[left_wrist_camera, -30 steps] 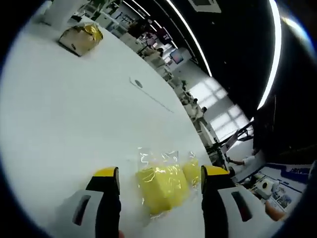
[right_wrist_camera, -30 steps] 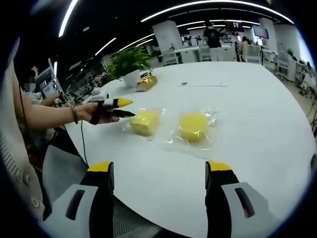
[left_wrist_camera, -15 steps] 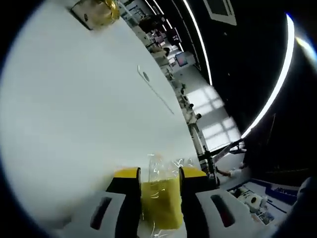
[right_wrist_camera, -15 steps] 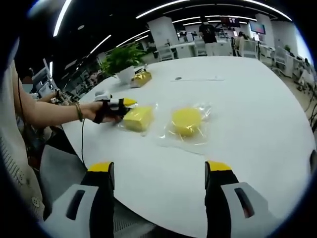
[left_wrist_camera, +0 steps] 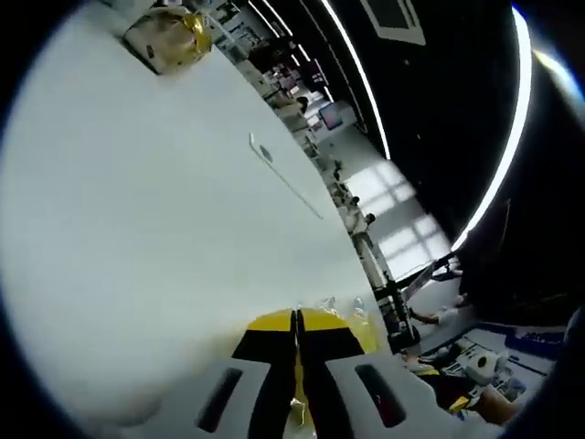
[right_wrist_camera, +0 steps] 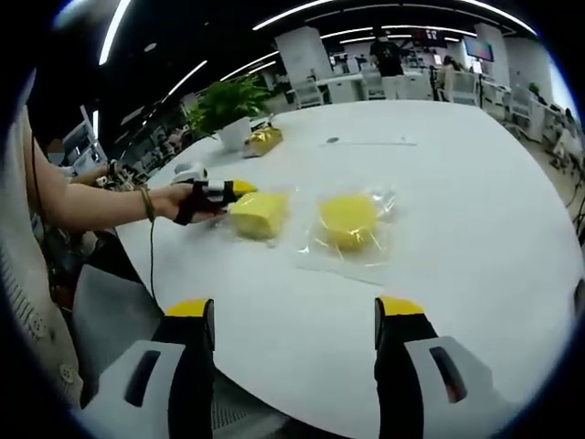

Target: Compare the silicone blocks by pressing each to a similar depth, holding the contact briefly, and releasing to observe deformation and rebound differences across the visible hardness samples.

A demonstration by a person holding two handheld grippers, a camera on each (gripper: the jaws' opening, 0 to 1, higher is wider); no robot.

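Note:
A square yellow block (right_wrist_camera: pixel 260 215) in clear wrap lies on the white table (right_wrist_camera: pixel 457 183), with a round yellow block (right_wrist_camera: pixel 349 221) in its own wrap to its right. My left gripper (right_wrist_camera: pixel 236 189), held in a person's hand, meets the square block's left end. In the left gripper view my left gripper (left_wrist_camera: pixel 294 318) has its jaws pressed together, a thin yellow strip squeezed between them. Part of the block (left_wrist_camera: pixel 367 331) bulges past the right jaw. My right gripper (right_wrist_camera: pixel 294 311) stands open above the table's near edge, well short of both blocks.
A gold-wrapped box (right_wrist_camera: pixel 262 139) and a potted plant (right_wrist_camera: pixel 228 105) stand at the table's far left; the same box (left_wrist_camera: pixel 167 38) sits far up in the left gripper view. A person's forearm (right_wrist_camera: pixel 101 208) reaches in from the left. Desks and people fill the room behind.
My left gripper's jaws went from wide open around the square block to half closed on it, and now meet, squeezing it thin. My right gripper has stayed open and barely moved.

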